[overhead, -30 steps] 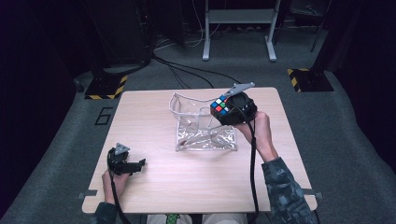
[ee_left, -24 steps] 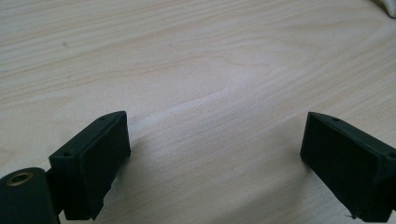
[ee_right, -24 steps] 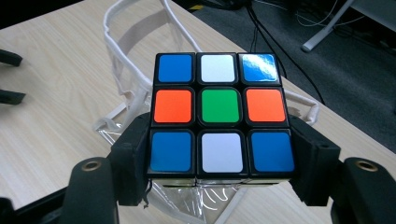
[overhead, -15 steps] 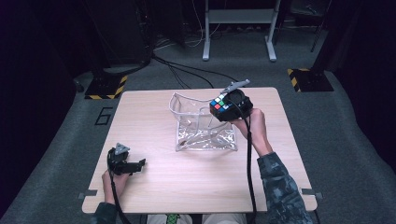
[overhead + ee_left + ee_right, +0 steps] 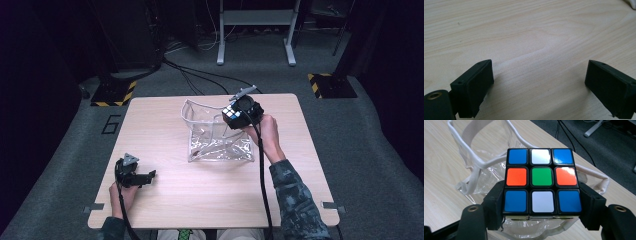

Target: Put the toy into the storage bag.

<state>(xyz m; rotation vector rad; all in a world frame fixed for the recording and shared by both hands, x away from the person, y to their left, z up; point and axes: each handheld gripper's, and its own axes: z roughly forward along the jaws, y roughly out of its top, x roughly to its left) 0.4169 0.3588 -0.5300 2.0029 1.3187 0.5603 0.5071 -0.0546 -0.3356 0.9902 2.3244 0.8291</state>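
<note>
My right gripper [image 5: 233, 117] is shut on a puzzle cube [image 5: 541, 181] with blue, white, orange and green stickers, and holds it over the open mouth of a clear plastic bag [image 5: 215, 135] with a white trimmed rim [image 5: 486, 162]. In the high view the cube [image 5: 231, 114] hangs at the bag's upper right edge. My left gripper [image 5: 150, 175] rests near the table's front left, jaws wide apart over bare wood [image 5: 539, 50] with nothing between them.
The light wooden table [image 5: 165, 200] stands on grey carpet. Cables [image 5: 200, 75] run across the floor behind it, beside a metal stand [image 5: 255, 30] and striped floor plates [image 5: 327, 85].
My right gripper has carried the cube a little leftward and down, closer over the bag's opening. The left gripper has stayed still.
</note>
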